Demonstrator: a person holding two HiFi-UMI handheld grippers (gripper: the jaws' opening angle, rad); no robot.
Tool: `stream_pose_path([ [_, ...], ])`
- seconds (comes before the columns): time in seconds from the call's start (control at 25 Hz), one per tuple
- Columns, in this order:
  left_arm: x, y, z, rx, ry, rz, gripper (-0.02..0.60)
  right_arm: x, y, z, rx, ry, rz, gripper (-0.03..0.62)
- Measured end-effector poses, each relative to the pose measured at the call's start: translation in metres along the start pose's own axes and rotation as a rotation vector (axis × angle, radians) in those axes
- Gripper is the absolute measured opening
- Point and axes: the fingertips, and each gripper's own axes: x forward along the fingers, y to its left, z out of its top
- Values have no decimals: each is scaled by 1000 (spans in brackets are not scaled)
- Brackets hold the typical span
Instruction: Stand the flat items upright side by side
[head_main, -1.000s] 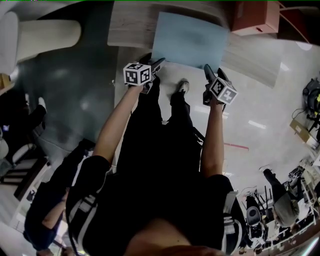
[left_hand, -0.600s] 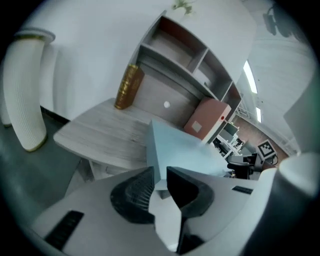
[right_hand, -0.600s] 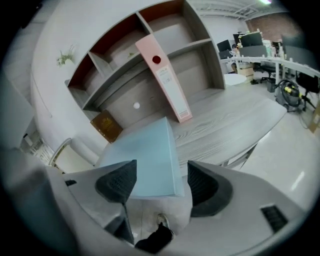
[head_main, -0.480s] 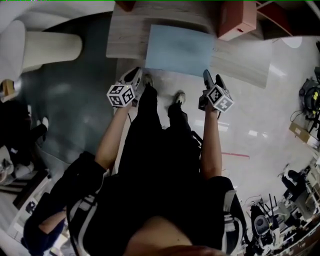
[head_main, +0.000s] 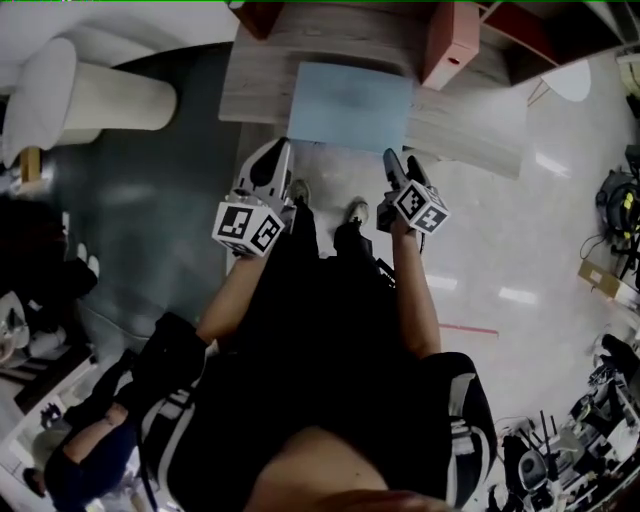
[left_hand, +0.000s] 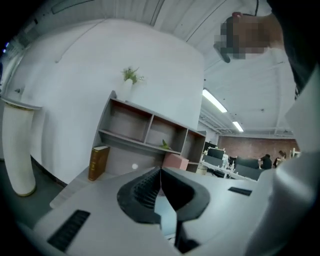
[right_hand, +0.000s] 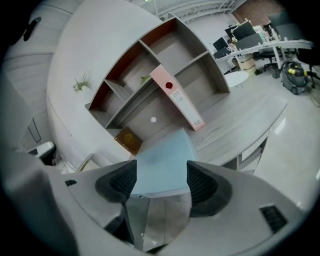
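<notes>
Closing just now on nothing, left gripper (head_main: 277, 150) sits pressed together; right gripper (head_main: 392, 157) gapes before the ungrasped pale blue flat folder (head_main: 350, 105)

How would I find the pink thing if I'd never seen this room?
Find the grey wooden desk with the open shelf unit at its back. The pink binder leans tilted against that shelf, its foot on the desktop. It alone is pink with a round red dot on its spine; the book nearby is brown, the flat folder pale blue.
</notes>
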Motion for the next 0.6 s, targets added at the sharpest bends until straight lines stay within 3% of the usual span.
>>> stream_pose_path([
  [0.24,-11,-36,45,-6,-56,-79,26,0,21,-57,178,67,57,319],
  [0.6,-13,-20,40,-69,-15,-180,26,66,19,-113,600,9,93,319],
])
